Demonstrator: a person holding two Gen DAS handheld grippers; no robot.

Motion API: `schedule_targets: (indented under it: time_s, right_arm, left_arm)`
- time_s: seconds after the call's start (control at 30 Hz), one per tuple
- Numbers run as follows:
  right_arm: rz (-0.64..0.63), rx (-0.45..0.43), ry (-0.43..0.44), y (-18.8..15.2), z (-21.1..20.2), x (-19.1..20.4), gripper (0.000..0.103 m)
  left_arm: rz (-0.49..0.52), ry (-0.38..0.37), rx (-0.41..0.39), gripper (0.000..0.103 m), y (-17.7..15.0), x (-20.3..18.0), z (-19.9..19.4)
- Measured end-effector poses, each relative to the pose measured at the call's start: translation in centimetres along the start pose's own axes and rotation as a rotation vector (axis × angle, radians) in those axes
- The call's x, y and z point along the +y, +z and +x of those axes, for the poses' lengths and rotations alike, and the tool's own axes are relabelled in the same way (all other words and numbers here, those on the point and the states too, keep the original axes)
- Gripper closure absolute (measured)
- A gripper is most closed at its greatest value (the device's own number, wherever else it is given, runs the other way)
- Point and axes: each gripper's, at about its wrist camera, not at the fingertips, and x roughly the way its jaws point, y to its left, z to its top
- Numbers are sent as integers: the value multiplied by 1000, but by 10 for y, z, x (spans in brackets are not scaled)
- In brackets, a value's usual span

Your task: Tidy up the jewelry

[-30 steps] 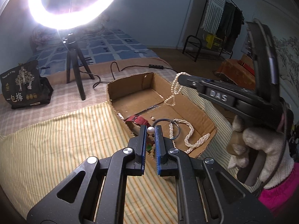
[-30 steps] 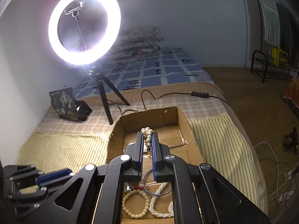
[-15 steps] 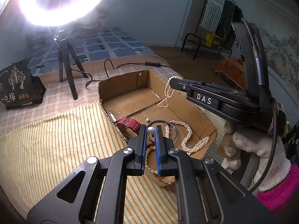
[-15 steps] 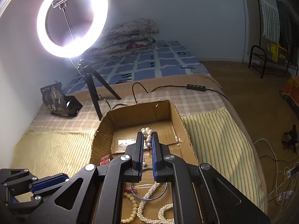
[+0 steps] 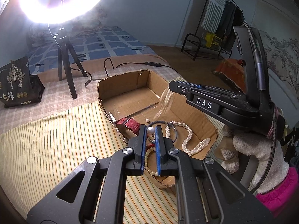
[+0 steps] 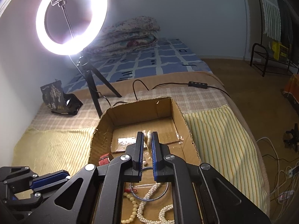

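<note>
A: Where is the jewelry?

B: Nearly all of it lies in the open cardboard box [image 5: 190, 110] on the striped yellow cloth [image 5: 56, 140] over the bed. At the near end of the box floor are a white pearl necklace [image 5: 188, 140], a thin metal bangle [image 5: 174, 130], a cream bead bracelet [image 6: 131, 205] and one loose pearl [image 5: 147, 120]. A red watch strap [image 5: 129, 124] sits against the left wall of the box.

A: And the grippers?

B: The left gripper [image 5: 150, 130] is clenched on a single pearl [image 5: 150, 130], pinched between its blue pads just above the near left part of the box. The right gripper [image 6: 147, 136] is clamped on a pearl strand [image 5: 165, 100]; the strand hangs from its tip over the middle of the box, blurred, and I cannot tell whether its lower end touches the floor.

A: Who holds them?

B: A gloved hand [image 5: 259, 147] with a pink cuff grips the handle of the right gripper at the right of the left wrist view. The hand on the left gripper is out of view.

A: What lies around the box?

B: Beyond the far wall of the box a checked cover runs across the bed, with a black cable and its inline switch [image 6: 198, 85] lying on it. A lit ring light [image 6: 72, 18] stands on a tripod at the far left, and a dark printed bag [image 6: 56, 99] leans near the left wall. A folded floral quilt [image 6: 129, 35] rests at the far end of the bed. A clothes rack [image 5: 216, 28] stands on the floor at the far right.
</note>
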Motion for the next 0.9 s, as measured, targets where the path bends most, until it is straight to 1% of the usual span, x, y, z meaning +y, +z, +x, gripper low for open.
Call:
schedule_targets:
  time_s: [0.07, 0.13, 0.17, 0.2, 0.23, 0.27, 0.33, 0.4, 0.47, 0.67, 0.9]
  right_arm:
    - [-4, -3, -8, 0, -1, 1, 96]
    - [-5, -3, -9, 0, -2, 2, 83]
    - [-4, -3, -6, 0, -2, 2, 67]
    - [-3, -7, -6, 0, -3, 2, 59]
    - [-2, -10, -9, 0, -3, 1, 59]
    - [-5, -7, -17, 0, -3, 2, 59]
    - [-13, -1, -33, 0, -4, 2, 55]
    - [-14, -6, -56, 0, -6, 2, 41]
    - [-9, -15, -78, 1, -9, 3, 37]
    - [-12, -29, -101, 4, -19, 5, 33]
    - [-18, -40, -105, 6, -33, 10, 33]
  left_arm:
    - [-3, 2, 2, 97, 0, 1, 0]
    - [-5, 2, 6, 96, 1, 1, 1]
    - [-5, 4, 8, 89, 1, 2, 2]
    - [-6, 6, 8, 82, 1, 2, 2]
    - [-7, 9, 5, 68, 1, 3, 1]
    - [-9, 15, -2, 59, 1, 3, 0]
    - [-11, 17, -8, 58, 1, 2, -2]
    - [-13, 21, -6, 57, 2, 3, -3]
    - [-14, 24, -8, 57, 1, 3, -5]
    - [-10, 29, -19, 57, 2, 3, -14]
    - [-3, 40, -40, 57, 2, 1, -30]
